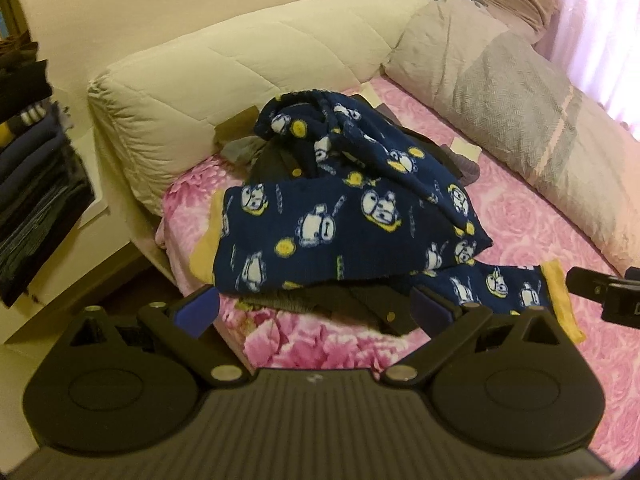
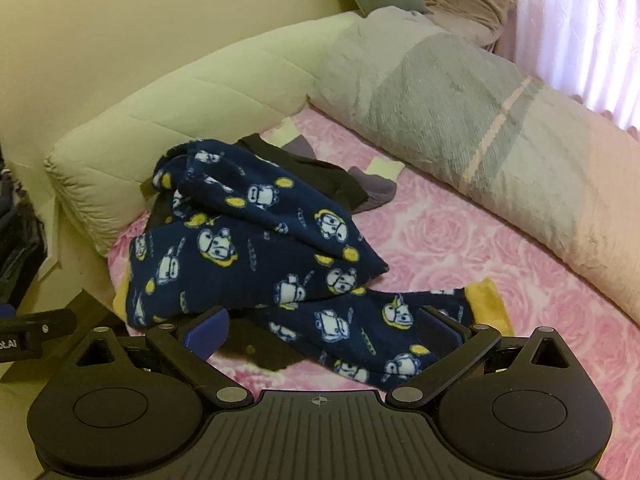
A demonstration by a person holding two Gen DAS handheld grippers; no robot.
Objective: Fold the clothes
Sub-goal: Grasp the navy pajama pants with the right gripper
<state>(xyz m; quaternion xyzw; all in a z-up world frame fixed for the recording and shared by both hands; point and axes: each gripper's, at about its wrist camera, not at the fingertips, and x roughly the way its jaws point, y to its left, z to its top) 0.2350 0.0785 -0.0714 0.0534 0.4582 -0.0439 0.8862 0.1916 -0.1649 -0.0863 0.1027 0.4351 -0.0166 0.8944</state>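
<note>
Left wrist view looks across a bed spread with a pink rose-patterned blanket, soft and plush in look; a heap of clothes sits toward the bed's near left corner, topped by navy fleece pyjamas printed with white cartoon figures and yellow dots, thick and fuzzy, bunched into a twisted hump at the far end and spilling toward the near edge; a yellow cuff ends the leg that trails to the right; dark garments lie under the fleece, one showing small round buttons; a cream quilted headboard cushion stands behind the heap on the left, and a long grey herringbone pillow with a pale pink stripe runs along the far right side; stacked folded clothes fill shelves at the far left; the left gripper has its jaws spread wide, blue pads apart and holding nothing, hovering at the near edge of the heap; the right gripper is likewise wide open and empty, its fingers framing the trailing pyjama leg, though whether they touch it cannot be told; a grey sock-like piece lies just beyond the heap.
</note>
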